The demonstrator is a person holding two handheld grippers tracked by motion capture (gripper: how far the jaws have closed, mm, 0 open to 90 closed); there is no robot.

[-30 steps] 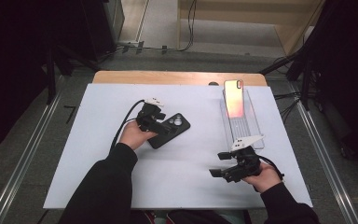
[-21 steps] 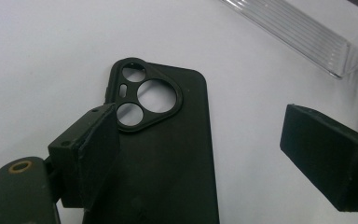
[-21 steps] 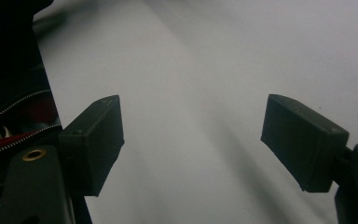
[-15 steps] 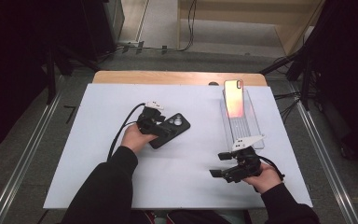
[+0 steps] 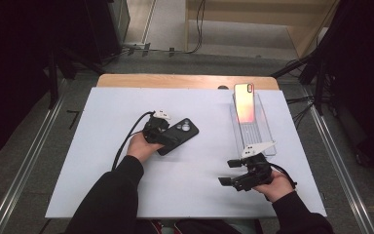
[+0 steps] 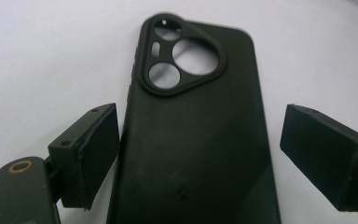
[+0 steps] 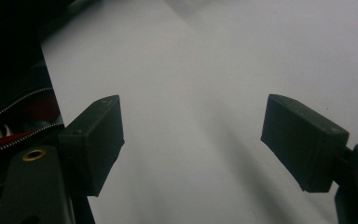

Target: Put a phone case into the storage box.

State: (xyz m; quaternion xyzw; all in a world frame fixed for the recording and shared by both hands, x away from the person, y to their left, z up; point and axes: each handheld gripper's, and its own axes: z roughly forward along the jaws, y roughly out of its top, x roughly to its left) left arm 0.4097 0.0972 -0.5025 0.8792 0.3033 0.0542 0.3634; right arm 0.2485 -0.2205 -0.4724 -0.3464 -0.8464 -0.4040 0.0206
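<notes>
Grey floor (image 5: 39, 161) (cables (image 5: 195, 29) trailing) around a white-topped table (image 5: 97, 146).

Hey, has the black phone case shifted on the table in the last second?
No. The black phone case lies at the same distance from the clear tray as before, with the left gripper open around it.

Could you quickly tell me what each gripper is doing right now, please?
Left gripper: open, jaws either side of the black phone case, not clamped.
Right gripper: open, holding nothing.
</notes>
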